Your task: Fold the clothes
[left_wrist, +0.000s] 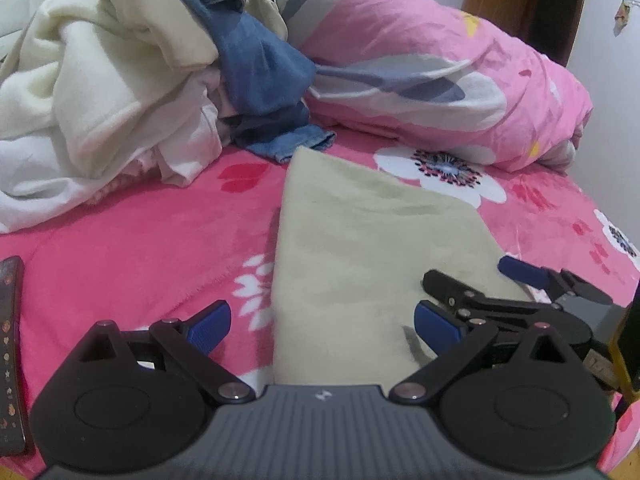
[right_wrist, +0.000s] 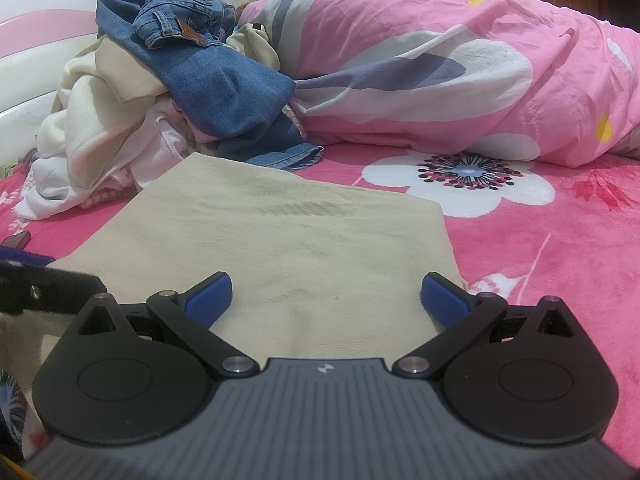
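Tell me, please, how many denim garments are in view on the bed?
1 for certain: blue jeans draped over the pile of pale clothes, behind the flat beige garment. More denim may be buried in the pile.

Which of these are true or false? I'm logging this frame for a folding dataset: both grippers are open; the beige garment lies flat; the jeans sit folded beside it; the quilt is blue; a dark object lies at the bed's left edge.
1. Both grippers are open. True: the left gripper and the right gripper hold nothing.
2. The beige garment lies flat on the pink bedspread. True.
3. The jeans sit folded beside it. False: they are crumpled on the heap of pale clothes.
4. The quilt is blue. False: mostly pink.
5. A dark object lies at the left edge. True.
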Demonstrator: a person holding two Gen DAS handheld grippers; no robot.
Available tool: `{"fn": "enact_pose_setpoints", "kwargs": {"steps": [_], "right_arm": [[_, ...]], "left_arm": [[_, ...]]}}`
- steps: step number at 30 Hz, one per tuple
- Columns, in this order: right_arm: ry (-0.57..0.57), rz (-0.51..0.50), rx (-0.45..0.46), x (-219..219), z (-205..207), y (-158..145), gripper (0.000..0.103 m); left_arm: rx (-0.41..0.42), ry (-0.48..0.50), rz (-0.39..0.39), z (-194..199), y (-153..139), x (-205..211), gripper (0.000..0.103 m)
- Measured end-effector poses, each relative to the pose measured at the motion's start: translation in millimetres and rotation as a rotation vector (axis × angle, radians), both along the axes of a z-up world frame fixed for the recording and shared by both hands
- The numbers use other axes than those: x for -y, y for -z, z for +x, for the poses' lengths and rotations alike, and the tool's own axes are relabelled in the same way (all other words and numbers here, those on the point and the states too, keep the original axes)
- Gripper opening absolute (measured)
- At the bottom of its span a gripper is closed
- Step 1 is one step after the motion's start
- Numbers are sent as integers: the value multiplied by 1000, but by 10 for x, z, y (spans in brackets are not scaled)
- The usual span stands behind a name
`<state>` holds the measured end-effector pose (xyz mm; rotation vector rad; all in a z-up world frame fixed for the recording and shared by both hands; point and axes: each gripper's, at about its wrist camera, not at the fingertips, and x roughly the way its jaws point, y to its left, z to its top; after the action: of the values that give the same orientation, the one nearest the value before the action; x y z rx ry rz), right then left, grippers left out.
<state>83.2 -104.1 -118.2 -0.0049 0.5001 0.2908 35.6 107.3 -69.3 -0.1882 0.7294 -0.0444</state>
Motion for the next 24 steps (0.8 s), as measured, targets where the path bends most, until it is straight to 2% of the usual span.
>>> {"fn": "enact_pose_setpoints", "kwargs": {"steps": [13, 18, 21, 24], "right_arm": [[2, 0, 1, -2, -1, -3, 102], [2, 1, 2, 0, -1, -2, 102], [3, 0, 1, -1, -2, -1, 102], [3, 0, 0, -2, -1, -2, 102]], "left_arm": [[19, -40, -3, -29, -58, -166, 99], [20, -44, -59, -52, -69, -146, 99], [26, -39, -54, -51, -80, -101, 99], [60, -23, -16, -84, -124, -83, 99]]}}
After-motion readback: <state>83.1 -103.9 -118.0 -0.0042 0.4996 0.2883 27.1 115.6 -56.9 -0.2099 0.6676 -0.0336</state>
